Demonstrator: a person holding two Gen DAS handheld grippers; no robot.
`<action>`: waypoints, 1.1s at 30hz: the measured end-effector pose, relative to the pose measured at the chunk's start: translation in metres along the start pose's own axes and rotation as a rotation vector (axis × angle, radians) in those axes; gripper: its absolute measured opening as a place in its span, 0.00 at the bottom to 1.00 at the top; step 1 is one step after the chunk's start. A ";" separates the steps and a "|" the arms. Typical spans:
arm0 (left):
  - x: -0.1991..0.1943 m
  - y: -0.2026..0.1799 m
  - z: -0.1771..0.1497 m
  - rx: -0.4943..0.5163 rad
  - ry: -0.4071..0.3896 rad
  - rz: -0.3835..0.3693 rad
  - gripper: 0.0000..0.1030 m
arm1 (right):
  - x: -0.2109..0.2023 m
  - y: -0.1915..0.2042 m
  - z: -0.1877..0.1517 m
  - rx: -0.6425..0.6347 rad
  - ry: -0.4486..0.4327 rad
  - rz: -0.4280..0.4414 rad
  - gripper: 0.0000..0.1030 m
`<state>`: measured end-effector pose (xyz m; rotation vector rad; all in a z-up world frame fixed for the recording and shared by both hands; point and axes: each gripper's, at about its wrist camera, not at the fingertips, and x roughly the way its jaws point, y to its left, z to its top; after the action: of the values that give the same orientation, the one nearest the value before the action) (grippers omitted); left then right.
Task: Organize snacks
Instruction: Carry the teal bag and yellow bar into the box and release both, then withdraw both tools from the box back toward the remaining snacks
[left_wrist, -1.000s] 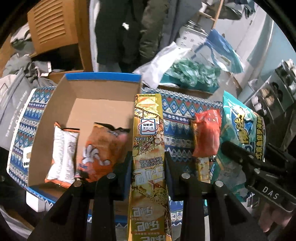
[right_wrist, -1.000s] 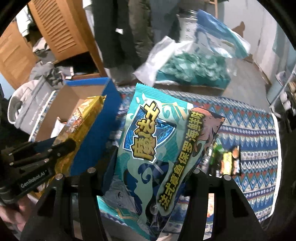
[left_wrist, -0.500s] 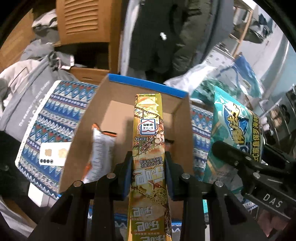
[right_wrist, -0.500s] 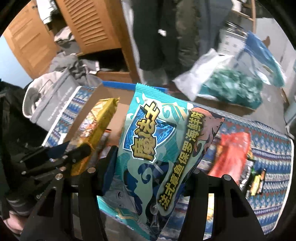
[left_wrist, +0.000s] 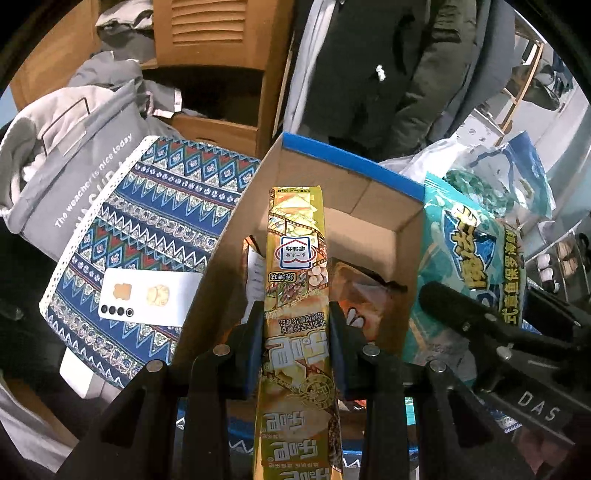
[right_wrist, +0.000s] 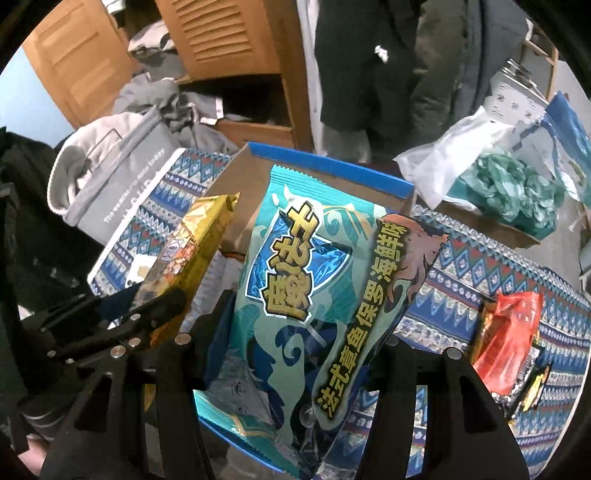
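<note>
My left gripper (left_wrist: 296, 334) is shut on a long yellow snack pack (left_wrist: 295, 280), which hangs above the open cardboard box (left_wrist: 343, 206) with a blue rim. An orange bag (left_wrist: 364, 295) and a white packet (left_wrist: 255, 269) lie inside that box. My right gripper (right_wrist: 301, 341) is shut on a big teal snack bag (right_wrist: 314, 280), held over the box's (right_wrist: 332, 166) right side. The teal bag (left_wrist: 469, 266) shows at the right of the left wrist view. From the right wrist camera, the yellow pack (right_wrist: 195, 243) and the left gripper (right_wrist: 140, 325) appear at the left.
A patterned blue cloth (left_wrist: 147, 229) covers the table, with a white phone (left_wrist: 147, 297) on it left of the box. A red snack bag (right_wrist: 506, 343) and small packets lie at the right. A grey bag (left_wrist: 74, 173), wooden cabinet (right_wrist: 229, 40), standing person (right_wrist: 369, 66) and plastic bags (right_wrist: 517, 184) stand behind.
Both grippers have carried their snacks leftward across the table, so the box now sits under them. The red bag has slid out of the left wrist view.
</note>
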<state>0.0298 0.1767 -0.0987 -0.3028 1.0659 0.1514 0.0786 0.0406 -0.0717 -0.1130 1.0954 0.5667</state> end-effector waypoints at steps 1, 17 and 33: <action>0.003 0.002 0.000 -0.005 0.007 -0.001 0.31 | 0.003 0.001 0.000 -0.004 0.008 0.001 0.54; -0.003 -0.005 -0.001 0.016 -0.024 0.016 0.47 | -0.001 -0.013 -0.001 0.014 -0.013 -0.042 0.72; -0.013 -0.035 -0.009 0.089 -0.038 0.018 0.54 | -0.026 -0.041 -0.021 0.021 -0.032 -0.102 0.72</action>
<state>0.0256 0.1410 -0.0854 -0.2095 1.0350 0.1252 0.0731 -0.0114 -0.0668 -0.1408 1.0581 0.4642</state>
